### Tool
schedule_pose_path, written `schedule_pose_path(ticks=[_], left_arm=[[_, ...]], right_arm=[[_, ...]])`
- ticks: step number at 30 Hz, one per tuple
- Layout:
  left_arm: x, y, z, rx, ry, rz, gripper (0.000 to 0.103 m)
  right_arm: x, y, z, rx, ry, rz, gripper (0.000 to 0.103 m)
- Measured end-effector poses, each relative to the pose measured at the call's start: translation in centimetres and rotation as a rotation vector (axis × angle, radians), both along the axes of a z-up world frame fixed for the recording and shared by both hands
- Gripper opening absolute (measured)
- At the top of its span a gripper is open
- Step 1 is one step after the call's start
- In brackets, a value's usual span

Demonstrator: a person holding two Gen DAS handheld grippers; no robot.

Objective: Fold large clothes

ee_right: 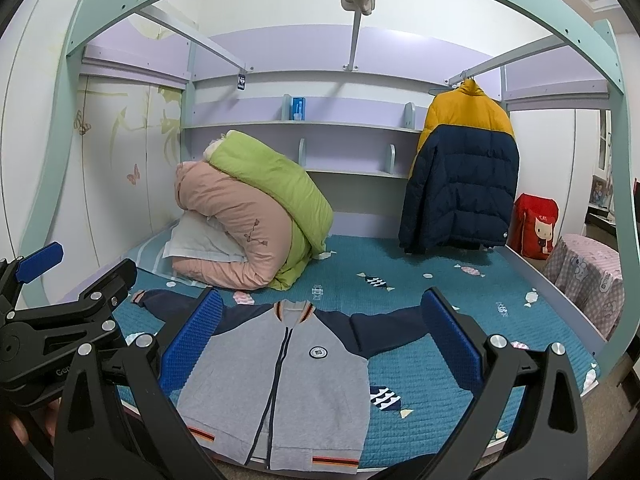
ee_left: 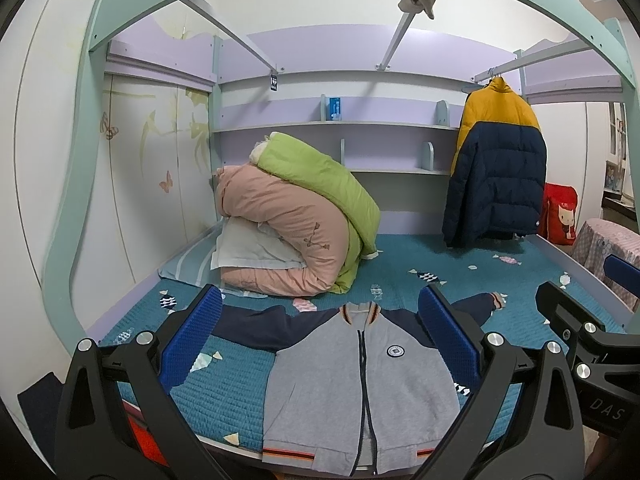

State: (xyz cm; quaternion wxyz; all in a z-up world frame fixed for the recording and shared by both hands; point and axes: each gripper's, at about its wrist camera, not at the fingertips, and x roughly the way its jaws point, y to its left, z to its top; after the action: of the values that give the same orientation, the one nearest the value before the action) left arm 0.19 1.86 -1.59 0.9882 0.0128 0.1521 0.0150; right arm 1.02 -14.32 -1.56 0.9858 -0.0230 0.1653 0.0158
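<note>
The letters "DAS" are showing on the right gripper (ee_left: 576,312) body at four o'clock, while "CAT" is showing faintly on the red bag (ee_right: 536,226).

Two jackets (ee_left: 360,380) (ee_left: 496,160), two quilts (ee_left: 280,232) (ee_left: 320,172)

rolled pink and green quilts (ee_left: 296,224), hanging puffer coat (ee_left: 498,164), red bag (ee_left: 560,214), teal bedspread (ee_left: 440,264)
</note>
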Motion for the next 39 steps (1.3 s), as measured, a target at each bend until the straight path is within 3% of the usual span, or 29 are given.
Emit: schedule_pose_path(ticks=[9,21,31,39], left_arm=[[2.2,-0.3,-1.1,0.009,0.046,0.002,0.099],[8.2,-0.2,-4.5,0.021,0.176,0.027,0.099],[15.8,1.8,-10.4,0.004,0.346,0.056,0.098],[23.0,7.2,-18.4,-0.062,0.527,0.093,0.098]], right_arm=[[2.6,0.0,-1.2,0.005,0.047,0.003,0.096],[8.5,0.5,-5.5,0.01,0.174,0.022,0.096],[16.0,2.4,-11.2,0.016,0.321,0.047,0.096],[23.5,7.1,-18.1,0.024,0.474,0.128,0.096]])
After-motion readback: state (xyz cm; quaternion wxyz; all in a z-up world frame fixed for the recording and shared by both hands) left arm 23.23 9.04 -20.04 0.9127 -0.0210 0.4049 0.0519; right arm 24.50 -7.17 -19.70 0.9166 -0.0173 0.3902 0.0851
